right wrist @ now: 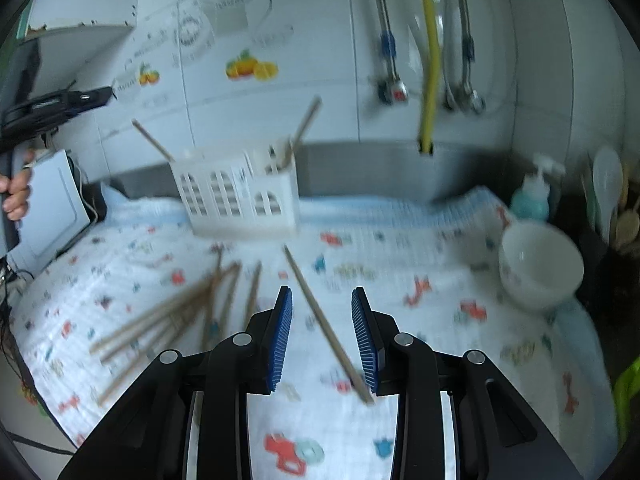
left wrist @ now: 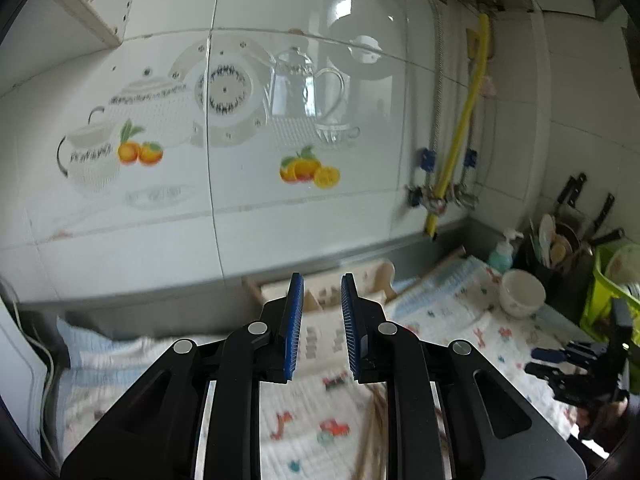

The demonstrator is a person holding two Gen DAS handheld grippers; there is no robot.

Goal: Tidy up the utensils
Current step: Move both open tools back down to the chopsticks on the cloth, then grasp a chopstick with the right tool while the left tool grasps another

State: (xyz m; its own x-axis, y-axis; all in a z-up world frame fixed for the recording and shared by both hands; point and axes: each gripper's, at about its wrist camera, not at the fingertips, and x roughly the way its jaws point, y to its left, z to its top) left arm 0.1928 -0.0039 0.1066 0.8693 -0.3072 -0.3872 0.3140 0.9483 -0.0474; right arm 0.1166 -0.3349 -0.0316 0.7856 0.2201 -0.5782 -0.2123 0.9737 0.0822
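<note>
A white slotted utensil holder [right wrist: 240,196] stands on the patterned cloth near the back wall with two chopsticks [right wrist: 300,132] leaning in it. Several wooden chopsticks [right wrist: 180,312] lie scattered on the cloth at the left. One chopstick [right wrist: 324,324] lies between the fingers of my right gripper [right wrist: 322,292], which is open and above it. My left gripper [left wrist: 322,280] is open and empty, raised above the holder [left wrist: 324,292], with chopsticks [left wrist: 374,432] below it. The right gripper also shows in the left wrist view [left wrist: 576,364].
A white bowl [right wrist: 540,268] sits at the right on the cloth [right wrist: 400,248]. Behind it are a soap bottle [right wrist: 530,196], a dark utensil pot [left wrist: 556,248] and a green rack [left wrist: 608,292]. A white appliance [right wrist: 52,208] stands at the left. Pipes run down the tiled wall [right wrist: 428,60].
</note>
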